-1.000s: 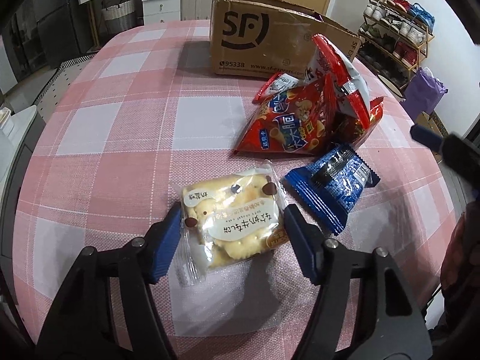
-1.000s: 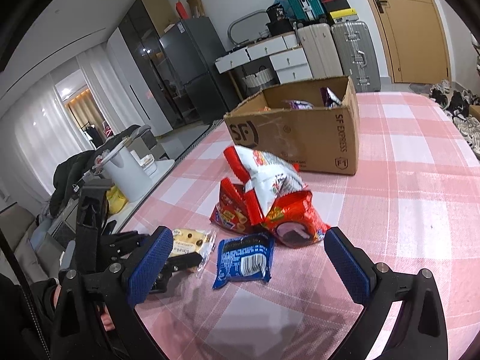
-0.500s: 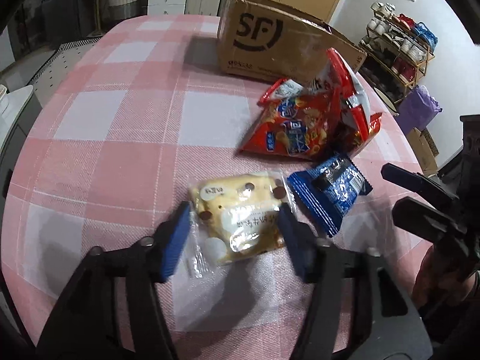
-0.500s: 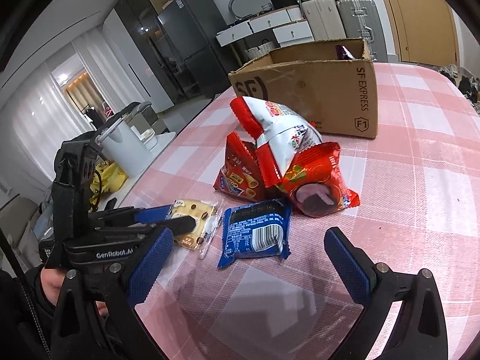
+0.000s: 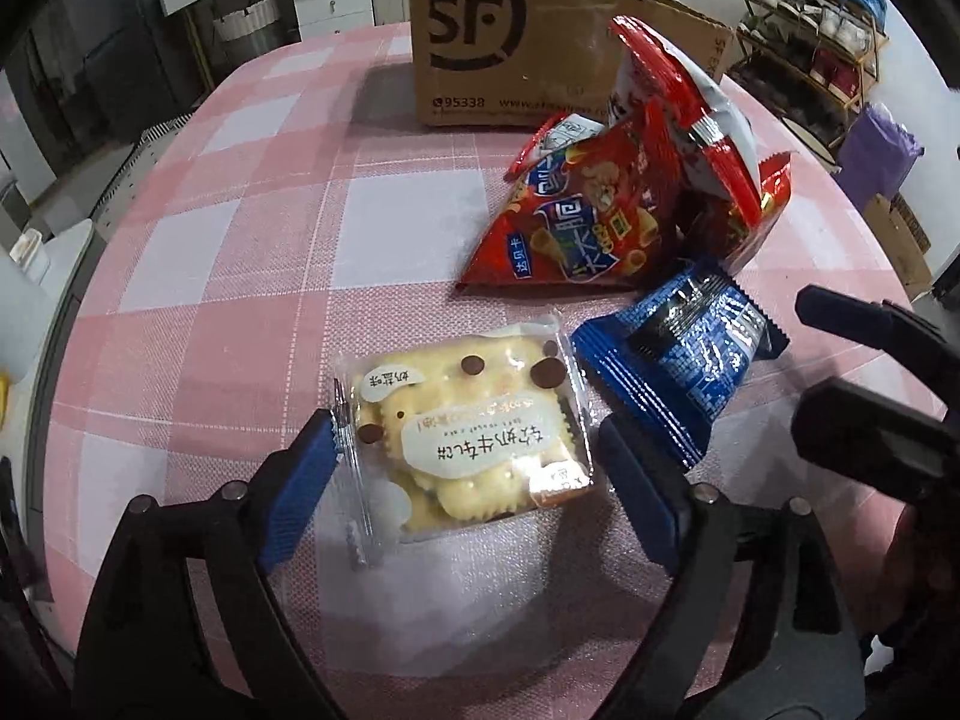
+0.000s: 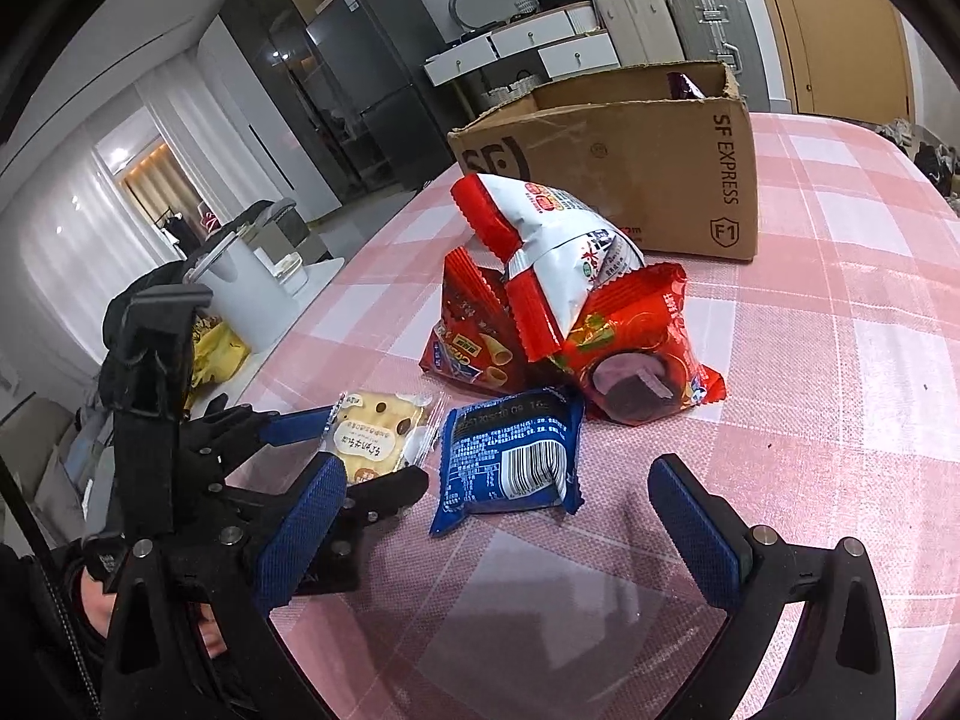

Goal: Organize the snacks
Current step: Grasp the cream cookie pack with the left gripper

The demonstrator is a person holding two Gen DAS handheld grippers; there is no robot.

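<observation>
While open, left jaws flank cracker pack [image 5: 465, 435].

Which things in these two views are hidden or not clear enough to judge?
- Cardboard box contents: its walls hide them in both views; only a purple corner shows.
- Dark red bag: the white bag covers part of it.
- Left gripper contact with the cracker pack: the clear wrapper edge makes it uncertain.
- Blue packet front: face down in the right wrist view.
</observation>
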